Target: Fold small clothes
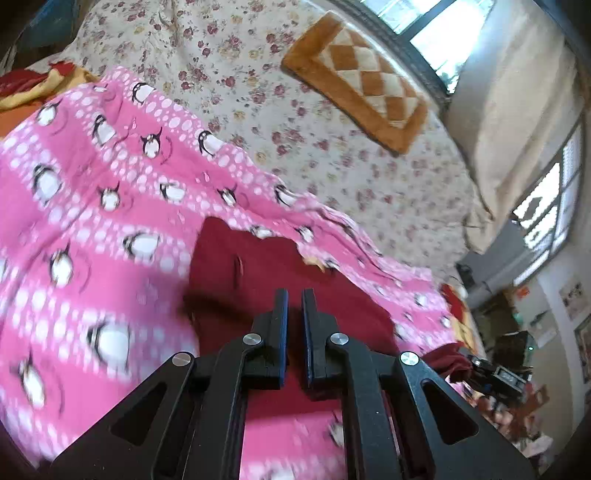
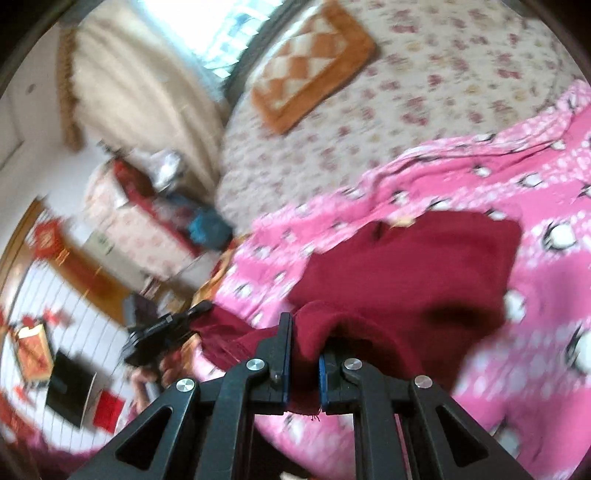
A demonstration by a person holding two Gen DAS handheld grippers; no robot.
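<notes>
right tool (image 2: 303, 332) pinching soft maroon garment (image 2: 424, 273), fleecy pink penguin blanket (image 2: 535, 387)

- A bed under a cream floral bedspread (image 1: 332, 122) fills the far side of the room
- A pink blanket (image 1: 92, 206) printed with penguins and white dots lies over its nearer part
- A brown mat (image 1: 364, 81) with a cream diamond check rests on the bedspread, near the window
- Bright daylight pours through a dark-framed window (image 1: 436, 22) behind the bed
- A pale beige curtain (image 1: 517, 122) hangs beside it
- A second window (image 1: 550, 210) glows farther along the wall
- A white tiled floor (image 2: 48, 295) shows in the right wrist view, blurred
- Red decorations (image 2: 46, 236) hang on a wooden door frame
</notes>
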